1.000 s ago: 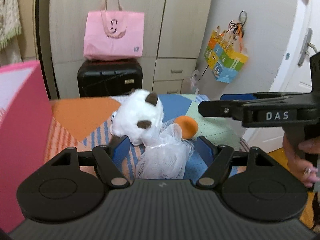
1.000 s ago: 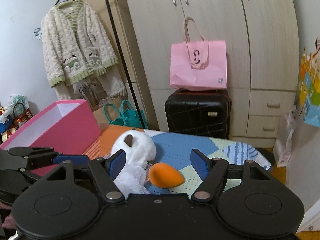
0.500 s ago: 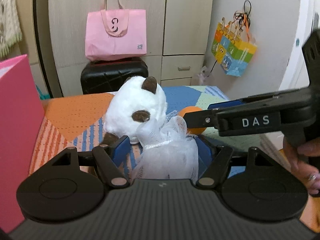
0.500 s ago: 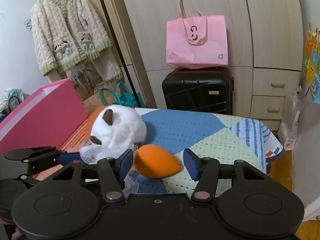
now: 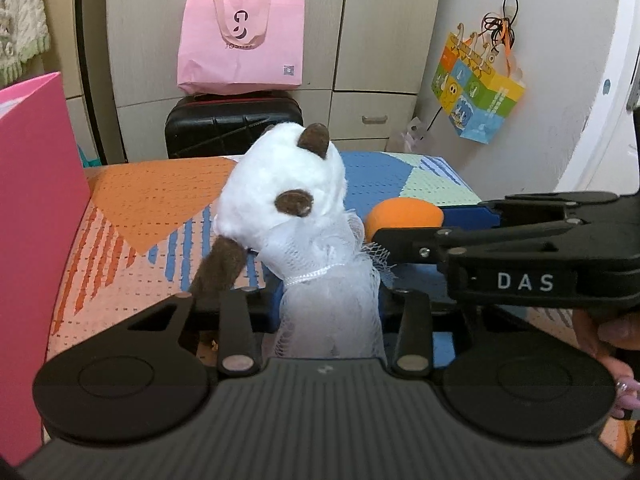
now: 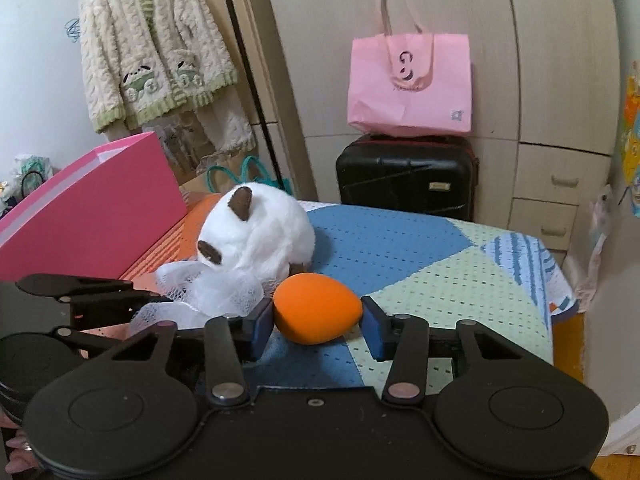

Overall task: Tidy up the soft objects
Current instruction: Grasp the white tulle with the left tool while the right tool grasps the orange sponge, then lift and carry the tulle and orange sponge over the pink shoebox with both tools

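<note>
A white mesh puff [image 5: 330, 312] lies on the patchwork tablecloth [image 5: 160, 196], leaning on a white plush toy with brown ears [image 5: 288, 196]. My left gripper [image 5: 330, 308] has its jaws closing and the mesh is squeezed between them, bunched up and hiding the pads. Just right of the puff lies an orange egg-shaped sponge [image 6: 316, 308]. My right gripper [image 6: 318, 320] is closing on it, with both blue pads touching its sides. The plush [image 6: 256, 236] stands just behind both, ungripped. In the left wrist view the right gripper [image 5: 420, 226] crosses in from the right.
A tall pink box [image 6: 100, 216] stands open at the table's left. Behind the table are a black suitcase [image 6: 404, 176] with a pink tote bag [image 6: 408, 84] on top and a hanging cardigan [image 6: 156, 48]. The table's right edge [image 6: 560, 300] drops off near a door.
Both grippers have sunk toward the table. The left jaws narrowed onto the mesh puff, and the right jaws narrowed onto the orange sponge.
</note>
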Action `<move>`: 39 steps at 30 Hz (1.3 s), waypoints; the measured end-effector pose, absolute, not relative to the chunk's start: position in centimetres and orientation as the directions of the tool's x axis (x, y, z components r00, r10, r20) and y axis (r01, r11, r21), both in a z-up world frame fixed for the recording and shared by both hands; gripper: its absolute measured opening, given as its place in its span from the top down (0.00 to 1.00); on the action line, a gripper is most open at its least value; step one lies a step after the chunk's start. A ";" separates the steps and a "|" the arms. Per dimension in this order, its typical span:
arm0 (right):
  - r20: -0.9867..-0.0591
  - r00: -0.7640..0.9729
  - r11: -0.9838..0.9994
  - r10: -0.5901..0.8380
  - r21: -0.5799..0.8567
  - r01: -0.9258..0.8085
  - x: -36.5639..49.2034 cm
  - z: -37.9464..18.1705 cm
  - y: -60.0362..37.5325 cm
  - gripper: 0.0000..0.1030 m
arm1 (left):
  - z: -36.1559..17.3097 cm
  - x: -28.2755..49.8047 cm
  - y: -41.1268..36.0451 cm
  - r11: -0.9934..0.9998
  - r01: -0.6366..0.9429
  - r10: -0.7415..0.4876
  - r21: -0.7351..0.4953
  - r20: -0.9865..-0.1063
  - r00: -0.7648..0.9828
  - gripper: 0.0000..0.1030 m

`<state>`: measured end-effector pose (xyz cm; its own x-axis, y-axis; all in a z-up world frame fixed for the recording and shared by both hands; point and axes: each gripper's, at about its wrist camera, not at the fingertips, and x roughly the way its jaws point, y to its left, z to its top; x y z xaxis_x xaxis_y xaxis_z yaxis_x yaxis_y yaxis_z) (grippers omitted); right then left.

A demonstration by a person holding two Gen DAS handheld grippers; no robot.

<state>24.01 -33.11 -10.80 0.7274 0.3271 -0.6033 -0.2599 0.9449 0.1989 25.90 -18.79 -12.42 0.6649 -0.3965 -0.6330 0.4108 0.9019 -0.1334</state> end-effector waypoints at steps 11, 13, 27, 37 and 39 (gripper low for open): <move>-0.590 0.760 0.961 0.274 0.194 -0.196 21.4 -9.9 -33.4 0.50 | -12.0 24.8 -16.9 0.887 0.397 -0.448 -0.236 -0.647 0.616 0.64; -0.591 0.762 0.964 0.266 0.187 -0.191 20.7 -9.6 -33.0 0.50 | -12.0 24.5 -16.5 0.883 0.394 -0.458 -0.256 -0.656 0.600 0.64; -0.625 0.747 0.974 0.227 0.146 -0.174 15.6 -9.4 -30.7 0.50 | -11.1 20.7 -13.5 0.848 0.426 -0.516 -0.315 -0.676 0.527 0.64; -0.638 0.730 0.970 0.243 0.174 -0.171 12.1 -8.7 -29.3 0.50 | -10.2 17.1 -11.8 0.807 0.477 -0.566 -0.350 -0.688 0.454 0.64; -0.645 0.720 0.966 0.256 0.188 -0.176 11.5 -8.4 -29.0 0.50 | -9.8 16.5 -11.2 0.792 0.489 -0.583 -0.365 -0.689 0.431 0.64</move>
<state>11.53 -29.00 -8.37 0.7199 0.2563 -0.6450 -0.1758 0.9663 0.1877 16.49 -11.23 -9.83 0.4305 -0.5831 -0.6889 0.4890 0.7922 -0.3650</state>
